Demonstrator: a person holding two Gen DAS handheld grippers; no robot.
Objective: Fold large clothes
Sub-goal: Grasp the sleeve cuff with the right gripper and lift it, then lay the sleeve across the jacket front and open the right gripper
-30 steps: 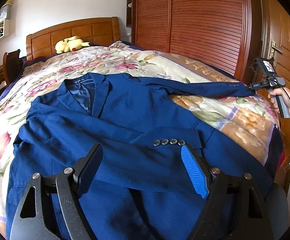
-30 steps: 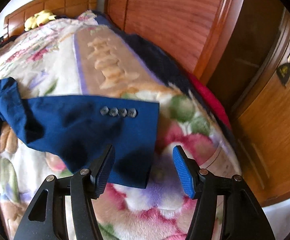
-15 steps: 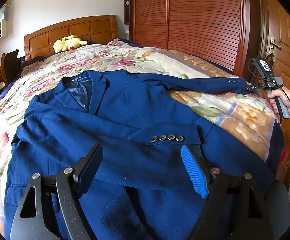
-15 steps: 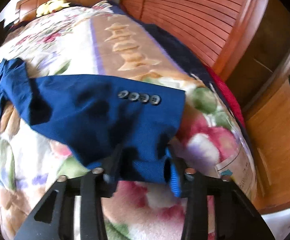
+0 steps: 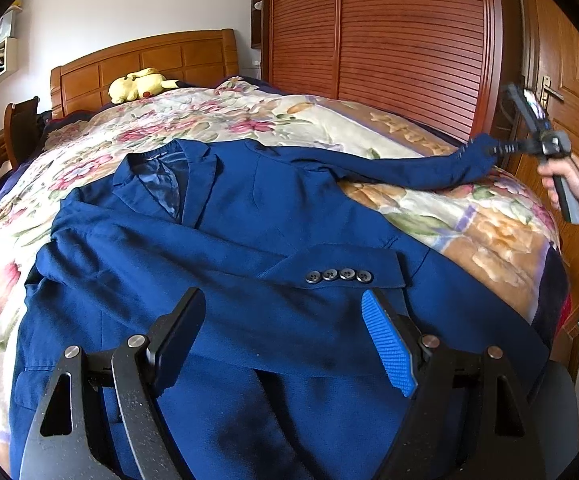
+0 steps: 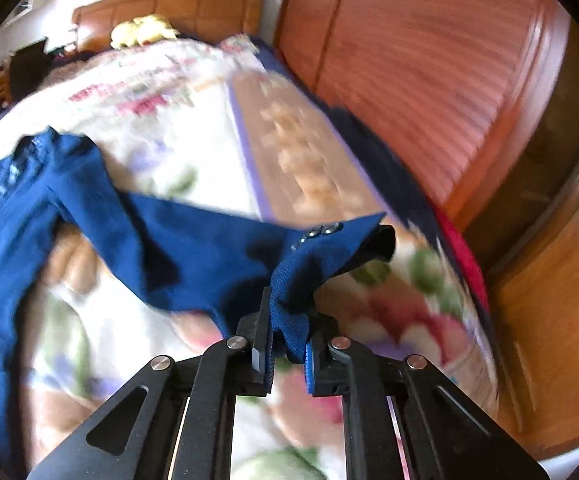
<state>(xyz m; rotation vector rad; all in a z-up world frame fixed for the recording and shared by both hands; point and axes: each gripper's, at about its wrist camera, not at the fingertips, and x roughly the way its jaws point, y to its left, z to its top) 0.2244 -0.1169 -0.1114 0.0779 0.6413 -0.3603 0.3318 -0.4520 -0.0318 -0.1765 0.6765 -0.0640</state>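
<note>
Right gripper [image 6: 289, 344] clamped on the cuff [image 6: 321, 256] of the blue jacket [image 5: 249, 280], jaws having just closed on the fabric, cuff bunched and lifted clear of the floral blanket [image 6: 161, 92]. Left gripper [image 5: 285, 344] wide apart, empty, hovering over the jacket's lower front at about 6 o'clock in its own view. Jacket spread face up on the bed, collar toward 11 o'clock, one sleeve already folded across the chest with its four buttons [image 5: 339, 275] showing, the other sleeve [image 5: 389, 164] stretched out toward 2 o'clock where the right hand [image 5: 565, 184] holds the tool.

Step in hand, as judged: folding the second sleeve inward. Next move likely calls for carrying the cuff across toward the chest, laying it flat over or beside the folded sleeve, keeping the fabric taut enough to avoid wrinkles, then releasing.

Small label inside the collar [image 5: 157, 155], too small to read. No other legible writing or brand.
</note>
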